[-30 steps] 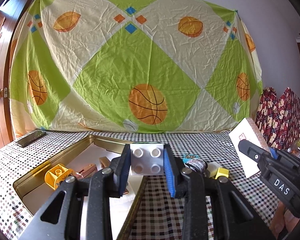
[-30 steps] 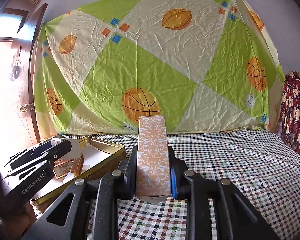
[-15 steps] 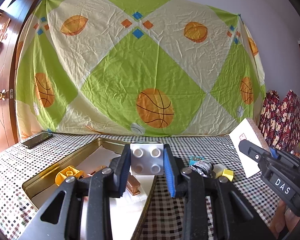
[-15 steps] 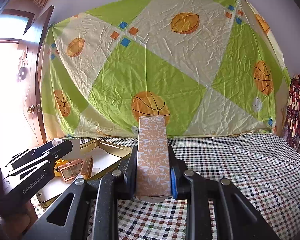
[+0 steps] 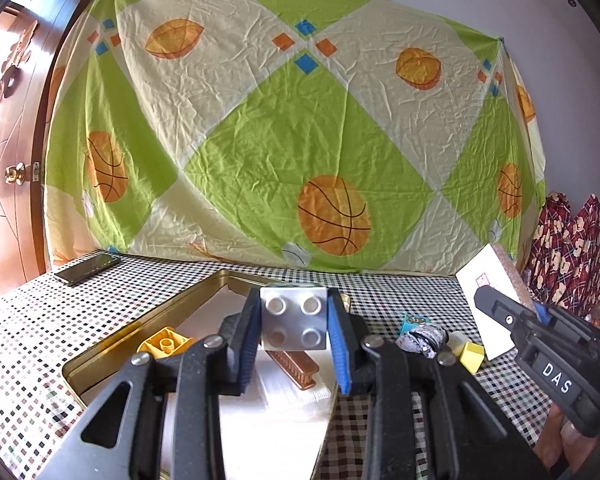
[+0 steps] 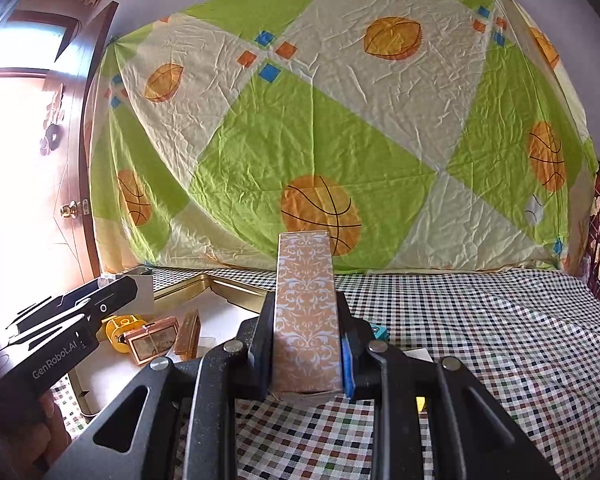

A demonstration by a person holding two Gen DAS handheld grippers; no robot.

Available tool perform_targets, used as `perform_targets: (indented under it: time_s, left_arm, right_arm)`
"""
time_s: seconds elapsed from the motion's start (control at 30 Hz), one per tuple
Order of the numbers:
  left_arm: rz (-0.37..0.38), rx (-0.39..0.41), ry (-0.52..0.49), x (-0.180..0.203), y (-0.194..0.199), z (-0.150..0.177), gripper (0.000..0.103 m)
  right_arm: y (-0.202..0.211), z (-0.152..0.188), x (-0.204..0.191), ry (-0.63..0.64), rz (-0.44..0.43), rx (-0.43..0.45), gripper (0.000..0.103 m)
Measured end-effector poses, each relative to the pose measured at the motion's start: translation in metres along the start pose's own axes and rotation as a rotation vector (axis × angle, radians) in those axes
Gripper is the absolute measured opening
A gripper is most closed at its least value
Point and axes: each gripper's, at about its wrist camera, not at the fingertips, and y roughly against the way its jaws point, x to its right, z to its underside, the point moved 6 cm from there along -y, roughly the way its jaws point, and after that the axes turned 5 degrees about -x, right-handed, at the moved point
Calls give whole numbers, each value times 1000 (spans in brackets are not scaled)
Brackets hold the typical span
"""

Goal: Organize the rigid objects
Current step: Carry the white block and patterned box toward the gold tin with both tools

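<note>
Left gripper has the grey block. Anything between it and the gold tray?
Nothing visible blocks it. The left gripper holds the grey studded block above the gold tray. A yellow brick and a copper piece lie inside, with bare floor beside them.

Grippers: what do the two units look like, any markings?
Both are matte black, speckled plastic with triangular cut-outs, silver pivot screws and blue finger pads. The left gripper body reads "GenRobot.AI" in white, seen from the right wrist view. The right gripper body carries white "DAS" lettering. No cables or sleeves visible.
</note>
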Motion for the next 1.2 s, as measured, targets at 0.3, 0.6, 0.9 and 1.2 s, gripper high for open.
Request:
perform_targets:
  time_s: [0.3,0.6,0.9,1.2]
  left_arm:
    - [-7,-8,16,-12,0,1,31]
    - [-16,-5,18,-19,1,-1,31]
    - [-35,-13,37,-33,0,-1,31]
    - [-57,-32,60,-50,-4,0,31]
  right_arm:
    - [-5,0,-19,20,-35,-5,28]
    - [-12,1,-32,29,-64,-22,28]
    - [-15,1,-46,49,-86,-26,28]
    - [-20,1,-65,76,-113,-33,28]
